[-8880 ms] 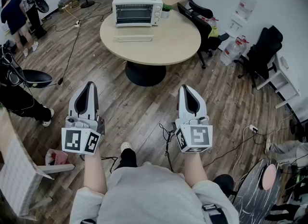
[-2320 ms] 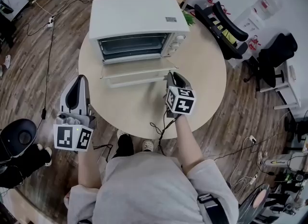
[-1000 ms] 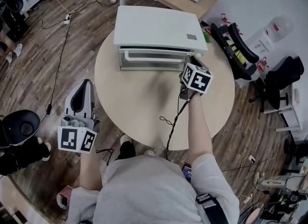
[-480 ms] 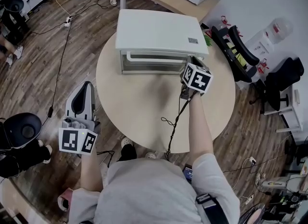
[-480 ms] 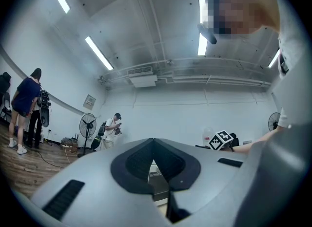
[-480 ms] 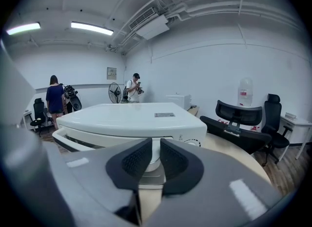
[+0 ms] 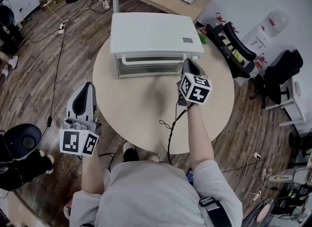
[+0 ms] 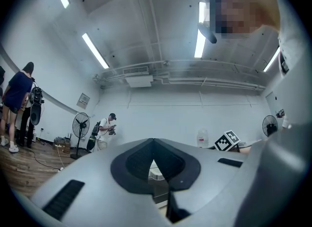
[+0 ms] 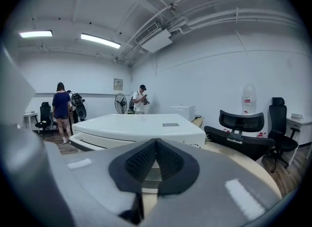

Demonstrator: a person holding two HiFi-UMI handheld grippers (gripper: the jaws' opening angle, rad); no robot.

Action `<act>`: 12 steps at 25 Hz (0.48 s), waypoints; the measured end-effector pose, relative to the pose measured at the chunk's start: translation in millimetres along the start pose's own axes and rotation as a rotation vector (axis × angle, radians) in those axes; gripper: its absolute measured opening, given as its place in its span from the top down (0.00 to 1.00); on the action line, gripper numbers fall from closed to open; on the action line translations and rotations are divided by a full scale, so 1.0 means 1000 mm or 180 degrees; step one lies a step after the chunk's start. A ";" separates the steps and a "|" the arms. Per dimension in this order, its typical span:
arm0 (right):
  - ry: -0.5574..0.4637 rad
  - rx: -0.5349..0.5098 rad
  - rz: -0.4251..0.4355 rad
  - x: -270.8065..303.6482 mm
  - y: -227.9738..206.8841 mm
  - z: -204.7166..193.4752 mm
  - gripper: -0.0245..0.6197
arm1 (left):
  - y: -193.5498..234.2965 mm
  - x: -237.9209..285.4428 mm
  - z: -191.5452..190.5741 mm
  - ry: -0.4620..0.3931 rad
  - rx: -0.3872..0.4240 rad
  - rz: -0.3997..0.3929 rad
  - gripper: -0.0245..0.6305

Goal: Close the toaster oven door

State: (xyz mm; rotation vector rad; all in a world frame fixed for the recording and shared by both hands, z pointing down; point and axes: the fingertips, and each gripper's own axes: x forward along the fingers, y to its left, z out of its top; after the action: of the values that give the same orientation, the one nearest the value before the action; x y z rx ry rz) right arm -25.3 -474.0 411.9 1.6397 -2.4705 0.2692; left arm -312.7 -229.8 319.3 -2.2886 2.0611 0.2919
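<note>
Oven: the oven (image 7: 155,30) is sitting on the round table (image 7: 141,123), toward its 12 o'clock edge.
Door: the door (image 7: 148,68) is standing upright against the oven's front, with its handle (image 7: 151,58) running along the top; it is looking closed.
Right gripper: the right gripper (image 7: 187,65) is pointing toward 12 o'clock, with its tips just beside the oven's front corner, at about 4 o'clock from the oven's middle. I cannot tell whether they are touching it.
Right claw: the jaws have just been closing and are now meeting tip to tip, gripping nothing.
Left gripper: the left gripper (image 7: 87,87) is hovering off the table's rim at about 8 o'clock, over the wood floor (image 7: 39,89), and pointing toward 12 o'clock.
Left claw: the jaws are lying together at the tips, holding nothing.
Cable: a cable (image 7: 169,123) is trailing from the right gripper toward 6 o'clock across the table.
Chair: a black chair (image 7: 229,45) is standing at the table's 2 o'clock.
</note>
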 end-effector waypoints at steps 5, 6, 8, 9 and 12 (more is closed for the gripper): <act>-0.0231 -0.0027 0.0135 -0.034 0.009 0.007 0.95 | -0.016 0.009 0.003 -0.0040 0.0002 -0.0118 0.95; -0.0279 -0.0028 0.0154 -0.042 0.010 0.008 0.95 | -0.019 0.010 0.002 -0.0049 0.0001 -0.0137 0.95; -0.0364 -0.0050 0.0183 -0.056 0.013 0.011 0.95 | -0.025 0.011 0.004 -0.0071 0.0005 -0.0168 0.95; -0.0400 -0.0076 0.0189 -0.063 0.015 0.013 0.95 | -0.027 0.010 0.006 -0.0082 0.0009 -0.0178 0.95; -0.0495 -0.0200 0.0202 -0.082 0.022 0.020 0.95 | -0.031 0.008 0.011 -0.0105 0.0028 -0.0187 0.95</act>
State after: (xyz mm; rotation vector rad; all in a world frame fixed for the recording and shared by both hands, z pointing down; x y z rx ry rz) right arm -15.3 -397.1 371.8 1.6163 -2.6184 0.0731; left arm -282.2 -232.8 304.2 -2.3181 1.9718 0.3150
